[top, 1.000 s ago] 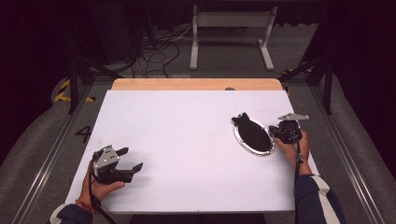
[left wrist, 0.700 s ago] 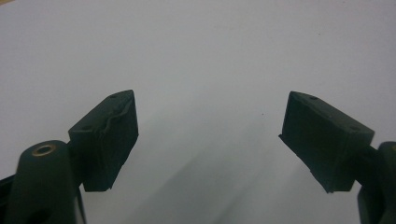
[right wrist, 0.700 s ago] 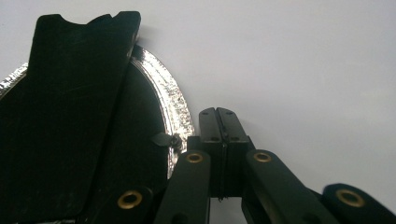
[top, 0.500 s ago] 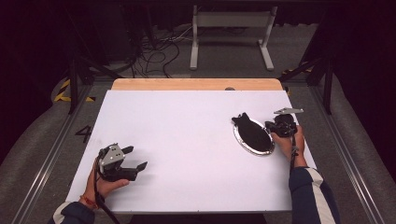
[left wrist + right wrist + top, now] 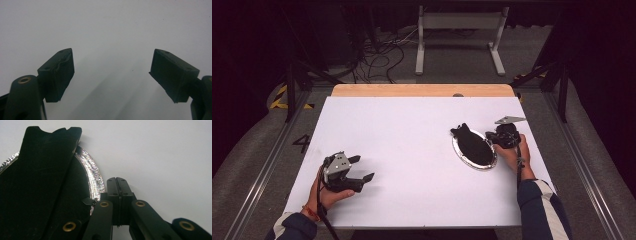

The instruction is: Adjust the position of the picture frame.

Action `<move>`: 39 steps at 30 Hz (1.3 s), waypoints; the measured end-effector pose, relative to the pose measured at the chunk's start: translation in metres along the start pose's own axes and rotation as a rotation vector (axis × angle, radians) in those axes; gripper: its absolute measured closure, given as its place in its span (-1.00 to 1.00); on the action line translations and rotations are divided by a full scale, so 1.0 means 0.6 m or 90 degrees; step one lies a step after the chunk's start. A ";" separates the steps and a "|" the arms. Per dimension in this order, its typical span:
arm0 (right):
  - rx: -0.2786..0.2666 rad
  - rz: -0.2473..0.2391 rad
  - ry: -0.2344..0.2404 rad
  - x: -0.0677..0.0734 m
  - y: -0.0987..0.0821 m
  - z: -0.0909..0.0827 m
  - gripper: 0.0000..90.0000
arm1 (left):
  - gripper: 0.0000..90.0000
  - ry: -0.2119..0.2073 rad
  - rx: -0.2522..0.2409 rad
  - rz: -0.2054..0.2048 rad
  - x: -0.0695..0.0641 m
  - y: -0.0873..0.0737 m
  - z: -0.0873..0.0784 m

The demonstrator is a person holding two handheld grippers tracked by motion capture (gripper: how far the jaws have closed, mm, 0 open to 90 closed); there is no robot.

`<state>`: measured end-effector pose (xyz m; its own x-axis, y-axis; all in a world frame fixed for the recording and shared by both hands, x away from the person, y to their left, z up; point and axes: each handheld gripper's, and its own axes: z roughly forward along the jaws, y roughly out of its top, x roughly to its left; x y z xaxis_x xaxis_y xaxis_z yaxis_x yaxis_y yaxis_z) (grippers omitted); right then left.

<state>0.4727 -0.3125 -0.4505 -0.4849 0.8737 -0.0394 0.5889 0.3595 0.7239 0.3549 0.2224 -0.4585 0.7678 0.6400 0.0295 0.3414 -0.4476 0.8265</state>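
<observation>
Right gripper (image 5: 492,138): forearm in from lower right, jaws pressed together, empty, just beside rim of silver plate (image 5: 460,151) bearing black flat piece (image 5: 472,145), right side of white table (image 5: 412,135). Left gripper (image 5: 360,168): near left edge, level, jaws wide apart, empty

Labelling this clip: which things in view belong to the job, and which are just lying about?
In the job:
- silver-rimmed plate
- flat black piece lying across the plate
- right hand-held gripper, shut, at the plate's rim

Lying about:
- left hand-held gripper, open over bare table
- white table
- metal stand and cables on the floor behind
</observation>
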 end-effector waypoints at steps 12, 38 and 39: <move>-0.007 -0.088 0.073 0.095 0.018 0.020 1.00 | -0.40 0.000 0.015 0.012 -0.006 0.011 0.009; -0.025 -0.149 0.143 0.210 0.031 0.032 1.00 | 0.02 -0.037 0.031 0.058 -0.018 0.082 0.088; -0.032 -0.142 0.142 0.208 0.028 0.025 1.00 | 0.07 -0.038 0.031 0.059 -0.018 0.085 0.091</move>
<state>0.4318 -0.1924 -0.4534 -0.7316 0.6797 -0.0536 0.4218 0.5130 0.7476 0.3937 0.1585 -0.4473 0.8274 0.5572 0.0697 0.2924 -0.5335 0.7936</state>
